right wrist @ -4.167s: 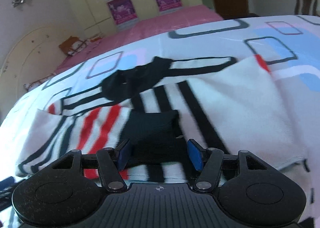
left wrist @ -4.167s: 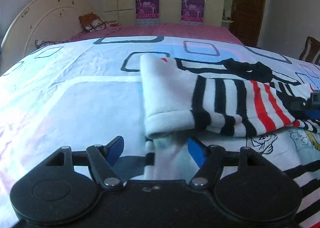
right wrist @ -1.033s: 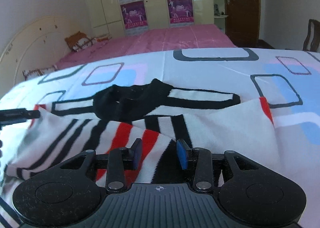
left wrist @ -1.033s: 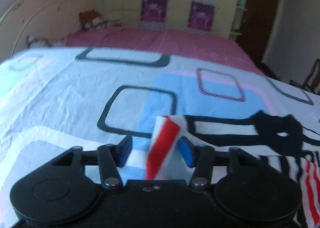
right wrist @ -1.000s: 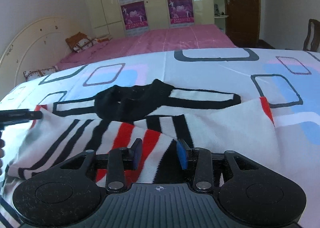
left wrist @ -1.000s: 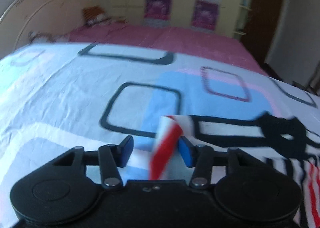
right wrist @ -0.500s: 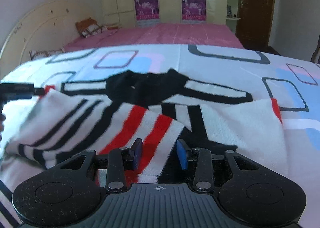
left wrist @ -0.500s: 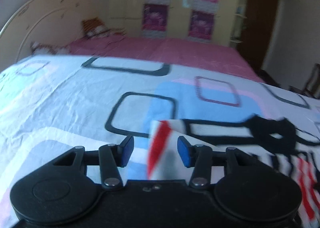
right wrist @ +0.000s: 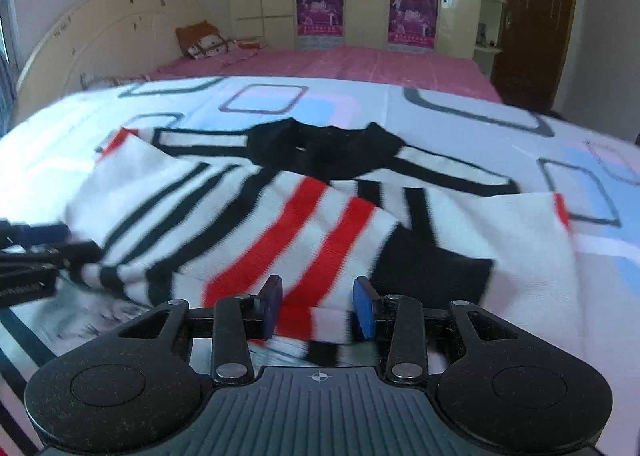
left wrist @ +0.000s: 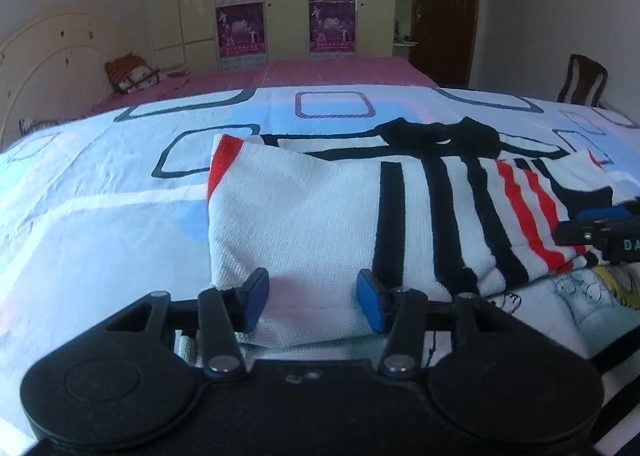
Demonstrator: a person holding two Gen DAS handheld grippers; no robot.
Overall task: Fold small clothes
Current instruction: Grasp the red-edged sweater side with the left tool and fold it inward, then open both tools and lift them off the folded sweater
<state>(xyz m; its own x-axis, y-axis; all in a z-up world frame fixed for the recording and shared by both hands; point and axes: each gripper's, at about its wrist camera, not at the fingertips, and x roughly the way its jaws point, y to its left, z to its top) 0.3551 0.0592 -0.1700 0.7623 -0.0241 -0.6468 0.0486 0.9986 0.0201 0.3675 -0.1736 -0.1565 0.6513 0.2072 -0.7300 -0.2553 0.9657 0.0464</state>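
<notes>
The striped sweater [left wrist: 360, 215] now lies folded, sleeves crossed over its front.

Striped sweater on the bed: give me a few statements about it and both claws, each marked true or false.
1. The left claw is open, with white knit of the striped sweater lying between its blue pads. True.
2. The sweater hangs in the air off the bedsheet. False: it lies on the sheet.
3. The sweater's black collar is at the far side, away from both claws. True.
4. The right claw is shut tight with nothing between its pads. False: there is a gap between its pads, and striped fabric lies in it.
5. The sweater has green stripes. False: they are black and red on white.
</notes>
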